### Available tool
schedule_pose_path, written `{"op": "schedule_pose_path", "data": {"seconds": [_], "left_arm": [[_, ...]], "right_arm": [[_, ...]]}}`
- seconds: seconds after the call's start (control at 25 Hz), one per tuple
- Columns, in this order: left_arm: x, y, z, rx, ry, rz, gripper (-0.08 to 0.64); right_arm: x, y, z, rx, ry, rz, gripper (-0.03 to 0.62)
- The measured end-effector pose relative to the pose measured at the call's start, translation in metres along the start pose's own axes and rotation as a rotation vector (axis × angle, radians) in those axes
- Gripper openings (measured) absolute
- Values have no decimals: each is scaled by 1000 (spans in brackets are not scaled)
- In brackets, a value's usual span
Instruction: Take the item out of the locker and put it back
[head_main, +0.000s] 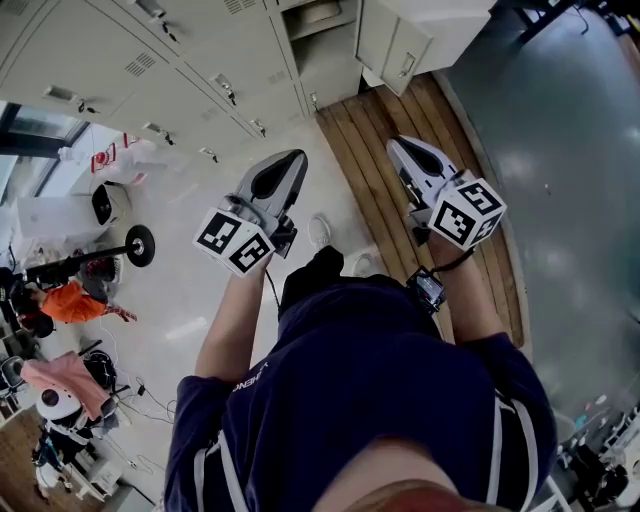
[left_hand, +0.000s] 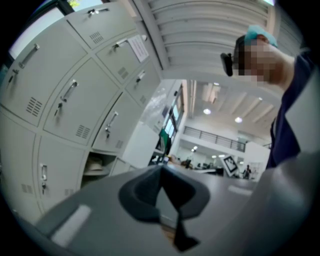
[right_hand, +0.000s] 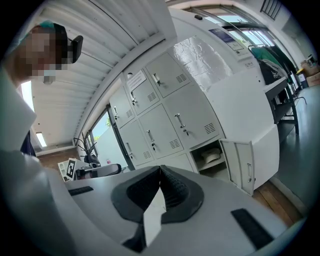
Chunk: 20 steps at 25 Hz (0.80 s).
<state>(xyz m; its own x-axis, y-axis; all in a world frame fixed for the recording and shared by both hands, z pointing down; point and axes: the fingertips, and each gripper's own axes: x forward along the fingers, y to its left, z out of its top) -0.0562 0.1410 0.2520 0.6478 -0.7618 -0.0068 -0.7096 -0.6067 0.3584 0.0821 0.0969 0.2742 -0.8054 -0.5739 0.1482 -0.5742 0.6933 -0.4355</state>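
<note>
The left gripper (left_hand: 161, 167) and the right gripper (right_hand: 160, 169) both had their jaws pressed together with nothing in them, and the pale item (right_hand: 211, 156) sat on a shelf inside the open locker (right_hand: 220, 173), well ahead of both grippers.

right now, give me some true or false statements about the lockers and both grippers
One locker has its door open. True.
A pale item lies on the shelf inside it. True.
The right gripper holds the item. False: its jaws are together with nothing between them.
The left gripper has its jaws wide apart. False: they meet at the tips.
Both grippers are inside the locker. False: both are out in the room, short of it.
</note>
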Motion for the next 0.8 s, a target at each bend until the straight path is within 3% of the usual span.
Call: {"op": "schedule_pose_path", "data": {"seconds": [0.36, 0.8], "left_arm": [[21, 75, 23, -15, 25, -47, 3], [39, 128, 31, -32, 50, -87, 3]], "right_arm": [[73, -17, 19, 14, -9, -41, 7], [123, -39, 25, 34, -17, -99, 8]]}}
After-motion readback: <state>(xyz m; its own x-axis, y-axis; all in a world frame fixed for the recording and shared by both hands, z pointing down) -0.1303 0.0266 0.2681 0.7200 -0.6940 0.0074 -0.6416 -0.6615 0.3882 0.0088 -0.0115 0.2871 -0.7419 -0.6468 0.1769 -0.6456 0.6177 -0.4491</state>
